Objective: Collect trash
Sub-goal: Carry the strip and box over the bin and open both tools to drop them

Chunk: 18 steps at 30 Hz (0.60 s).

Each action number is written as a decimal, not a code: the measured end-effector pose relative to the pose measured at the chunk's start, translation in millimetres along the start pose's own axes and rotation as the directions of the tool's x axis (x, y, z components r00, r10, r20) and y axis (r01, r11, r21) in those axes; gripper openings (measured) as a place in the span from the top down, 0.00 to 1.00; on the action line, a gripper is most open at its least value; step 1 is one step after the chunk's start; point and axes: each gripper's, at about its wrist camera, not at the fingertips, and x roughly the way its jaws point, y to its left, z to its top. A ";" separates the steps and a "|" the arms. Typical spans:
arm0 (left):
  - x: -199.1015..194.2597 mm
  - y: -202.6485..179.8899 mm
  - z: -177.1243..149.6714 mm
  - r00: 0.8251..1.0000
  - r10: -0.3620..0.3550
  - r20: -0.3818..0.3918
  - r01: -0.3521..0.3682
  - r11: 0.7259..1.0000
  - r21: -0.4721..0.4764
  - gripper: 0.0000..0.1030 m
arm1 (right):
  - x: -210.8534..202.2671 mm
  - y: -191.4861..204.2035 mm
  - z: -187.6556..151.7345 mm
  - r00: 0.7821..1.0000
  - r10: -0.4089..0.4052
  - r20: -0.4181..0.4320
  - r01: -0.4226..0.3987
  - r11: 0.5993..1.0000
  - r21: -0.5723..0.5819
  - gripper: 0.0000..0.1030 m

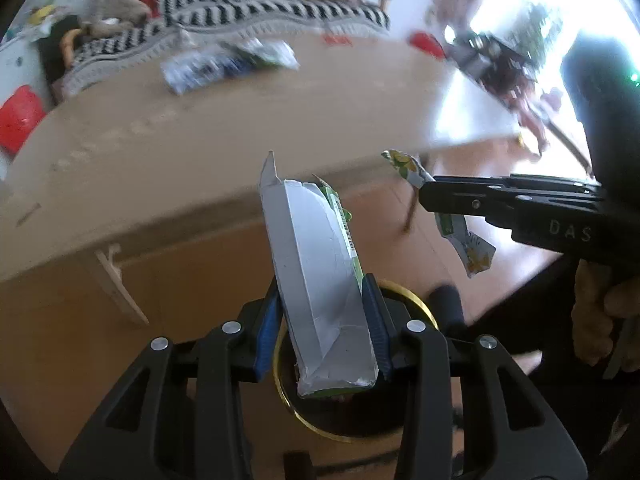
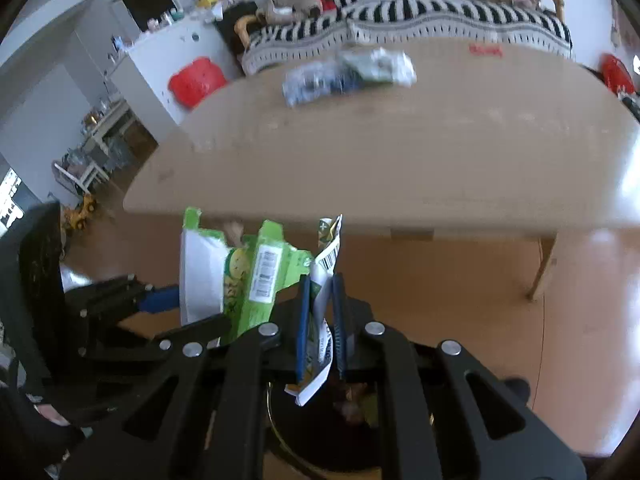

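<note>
Holding trash in both hands, the person has each piece above a dark bin [image 1: 340, 420] with a gold rim that sits on the floor at the near side of the wooden table [image 1: 200, 128]. The left gripper [image 1: 324, 320] pinches a flattened grey-and-green carton [image 1: 316, 264] between its blue pads, jaws partly spread by the carton's width. The right gripper [image 2: 322, 328] is pressed nearly together on a thin crumpled wrapper [image 2: 324, 280], which hangs out above and below the pads. Both pieces sit close to the bin mouth, though the blur makes it hard to say, perhaps, whether either is fully over the opening. A release too early could drop the tall carton against the rim, where it might tip onto the floor. The light wrapper may cling to a pad or flutter sideways and miss. With the two grippers just beside each other, they could also knock together and jar a piece loose. More wrappers [image 2: 348, 72] lie at the far side of the table, not yet collected.
</note>
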 end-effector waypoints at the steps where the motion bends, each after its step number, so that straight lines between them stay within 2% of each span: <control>1: 4.2 -2.4 -4.3 1.000 -0.008 -0.022 0.008 1.000 0.003 0.62 | 1.7 -1.3 -10.2 1.000 -0.005 -0.017 0.005 1.000 0.003 0.89; 5: 25.8 -4.8 -23.2 0.989 -0.064 -0.132 0.059 0.997 -0.039 0.62 | 10.6 -10.7 -42.3 0.995 -0.027 -0.091 0.030 0.999 0.029 0.89; 9: 53.8 -2.7 -40.4 0.951 -0.152 -0.270 0.118 0.984 -0.136 0.62 | 23.6 -21.4 -59.9 0.985 -0.021 -0.171 0.035 0.996 0.076 0.89; 11: 63.0 -1.5 -46.2 0.935 -0.172 -0.309 0.124 0.978 -0.167 0.62 | 30.9 -28.2 -63.4 0.978 -0.004 -0.208 0.028 0.993 0.111 0.89; 18: 71.7 -7.9 -47.9 0.929 -0.149 -0.339 0.105 0.984 -0.145 0.62 | 45.0 -31.1 -70.6 0.963 0.046 -0.267 -0.003 0.987 0.159 0.89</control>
